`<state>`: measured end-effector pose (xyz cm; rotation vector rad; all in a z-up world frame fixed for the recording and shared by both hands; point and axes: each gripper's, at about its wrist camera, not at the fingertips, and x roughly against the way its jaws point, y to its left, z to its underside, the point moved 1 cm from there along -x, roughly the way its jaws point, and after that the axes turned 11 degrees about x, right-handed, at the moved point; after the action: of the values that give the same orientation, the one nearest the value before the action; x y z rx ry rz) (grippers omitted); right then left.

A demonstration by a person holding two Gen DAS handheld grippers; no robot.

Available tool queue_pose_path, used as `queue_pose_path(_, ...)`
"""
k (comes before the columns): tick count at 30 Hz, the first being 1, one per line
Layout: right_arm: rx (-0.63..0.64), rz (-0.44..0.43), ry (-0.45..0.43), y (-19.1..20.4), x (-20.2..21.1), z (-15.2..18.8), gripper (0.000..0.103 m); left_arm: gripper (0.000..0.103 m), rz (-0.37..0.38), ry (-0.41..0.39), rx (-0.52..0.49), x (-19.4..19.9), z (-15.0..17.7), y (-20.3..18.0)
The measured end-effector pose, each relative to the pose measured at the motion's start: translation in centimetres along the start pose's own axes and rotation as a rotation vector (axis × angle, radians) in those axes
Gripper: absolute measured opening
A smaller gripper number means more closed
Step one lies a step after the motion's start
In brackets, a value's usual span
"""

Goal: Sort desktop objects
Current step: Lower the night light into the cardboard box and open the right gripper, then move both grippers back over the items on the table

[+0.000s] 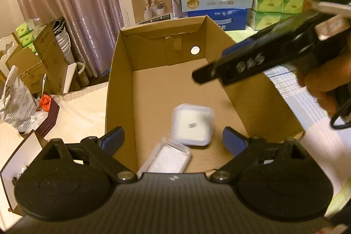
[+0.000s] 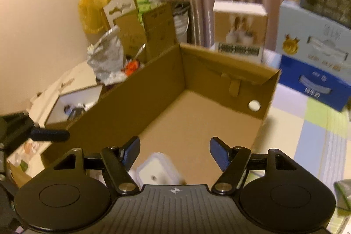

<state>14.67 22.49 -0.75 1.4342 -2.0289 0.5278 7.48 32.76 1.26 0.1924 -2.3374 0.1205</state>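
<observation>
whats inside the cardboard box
Two white items in clear plastic lie on the cardboard box floor: a square case and a flat pack, its near end hidden.

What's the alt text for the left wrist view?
The open left hand-held gripper hangs over an open cardboard box holding a white square case and a clear-wrapped white packet. The right hand-held gripper reaches over the box's right wall; stacked cartons and a curtain stand behind.

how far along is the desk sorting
Done: two white cases, a square one and a flat one, lie in the cardboard box. In hand: nothing; the left claw and right claw are open and empty. Remaining items aren't visible.
</observation>
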Motion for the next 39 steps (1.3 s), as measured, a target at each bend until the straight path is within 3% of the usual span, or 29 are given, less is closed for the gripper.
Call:
queue_pose_path(5, -0.008, 0.046, -0.091, -1.1, 5.1, 0.5, 0.087, 0.094, 0.007, -0.029, 0.028, 1.5, -0.1, -1.1)
queue_pose_path(13, -0.036, 0.147, -0.127, -4.0, 14.0, 4.2, 0.091, 0.097, 0.044, -0.069, 0.010, 4.1, -0.6, -5.6)
queue_pose_path(18, -0.063, 0.230, -0.144, -6.2, 19.9, 7.8, 0.099, 0.099, 0.085, -0.093, -0.014, 5.7, -0.7, -9.7)
queue_pose_path(28, -0.219, 0.457, -0.078, -12.6, 31.1, 18.3, 0.101, 0.102, 0.206, -0.067, -0.068, 6.2, -0.2, -19.2)
queue_pose_path(32, -0.286, 0.503, -0.048, -13.6, 34.2, 22.3, 0.101, 0.102, 0.246, -0.043, -0.084, 5.5, -0.2, -22.7)
queue_pose_path(39, -0.360, 0.540, -0.013, -13.7, 36.8, 27.0, 0.101, 0.102, 0.286, -0.069, -0.116, 4.9, -0.1, -27.3)
